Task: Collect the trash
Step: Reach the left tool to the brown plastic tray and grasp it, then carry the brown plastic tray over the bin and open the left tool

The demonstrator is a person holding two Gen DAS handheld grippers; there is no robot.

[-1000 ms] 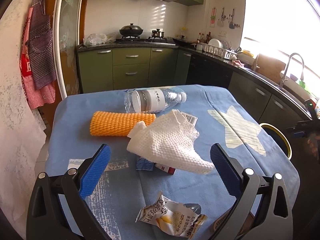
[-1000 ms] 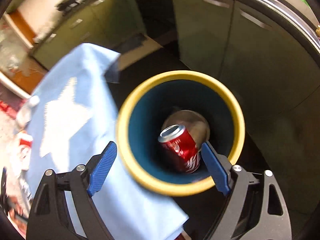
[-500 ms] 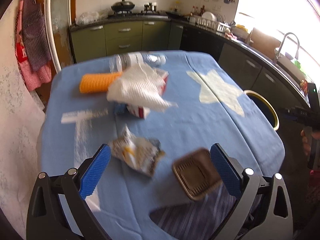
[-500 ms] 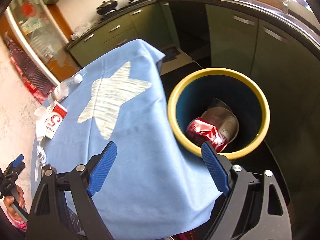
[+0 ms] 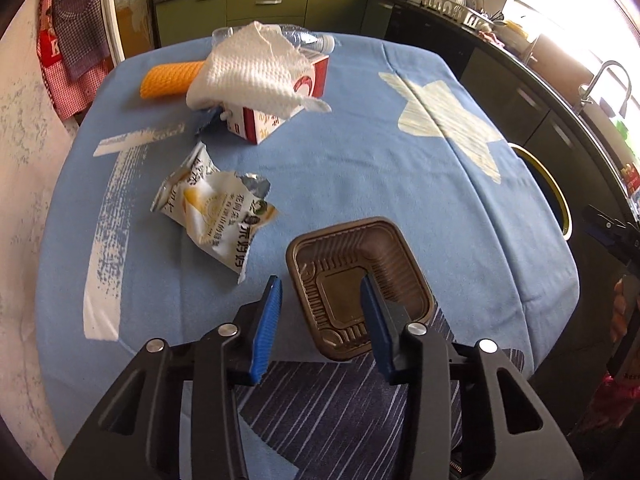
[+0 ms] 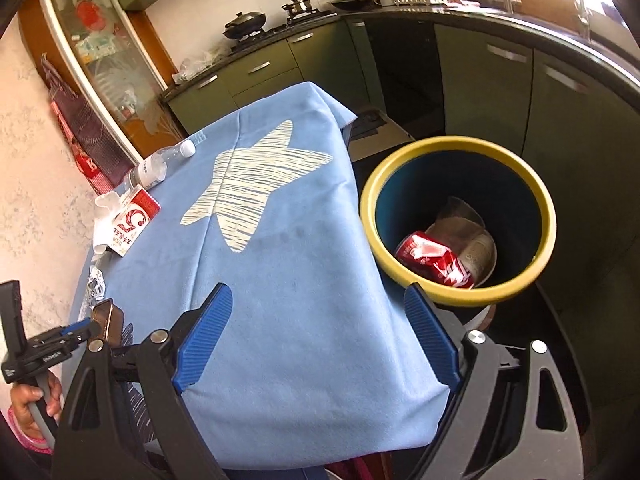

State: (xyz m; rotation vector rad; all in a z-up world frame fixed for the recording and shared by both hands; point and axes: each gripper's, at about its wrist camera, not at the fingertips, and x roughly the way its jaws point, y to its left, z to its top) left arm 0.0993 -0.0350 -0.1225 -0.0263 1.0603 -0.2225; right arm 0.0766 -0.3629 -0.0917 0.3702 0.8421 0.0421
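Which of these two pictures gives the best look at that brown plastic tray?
The left wrist view. There the brown plastic tray fills the foreground, open side up, with the left gripper straddling its near left wall. In the right wrist view the tray is only a small sliver at the far left edge, beside that gripper.

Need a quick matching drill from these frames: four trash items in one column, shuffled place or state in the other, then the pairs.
Items:
1. red soda can
2. brown plastic tray
3. white paper towel
4. orange foam net

Places:
A. draped over the red-and-white carton
B. inside the yellow-rimmed bin
C. lying at the tablecloth's far left
D. between the fingers of the left hand-held gripper

Pairs: 1-B, 2-D, 3-A, 4-C
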